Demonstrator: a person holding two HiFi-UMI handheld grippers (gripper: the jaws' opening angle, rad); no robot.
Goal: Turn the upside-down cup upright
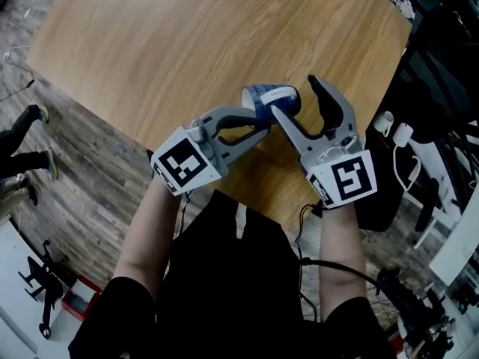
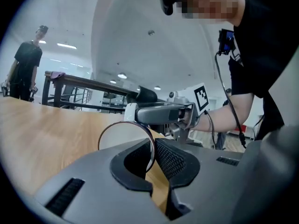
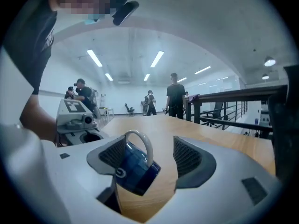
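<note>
My left hand-held gripper (image 1: 260, 120) is clamped tight on the rim wall of the blue cup (image 1: 271, 102). The cup lies tipped on its side over the wooden counter (image 1: 187, 43), near the counter's 6 o'clock edge. My right hand-held gripper (image 1: 298, 99), at the cup's 3 o'clock, stands open around it. One pad touches the cup's body, the other is clear, and the white handle faces up.

Blue cup (image 1: 271, 100), white handle, white inside; tipped sideways, rim pinched in left claw (image 2: 154, 148).
</note>
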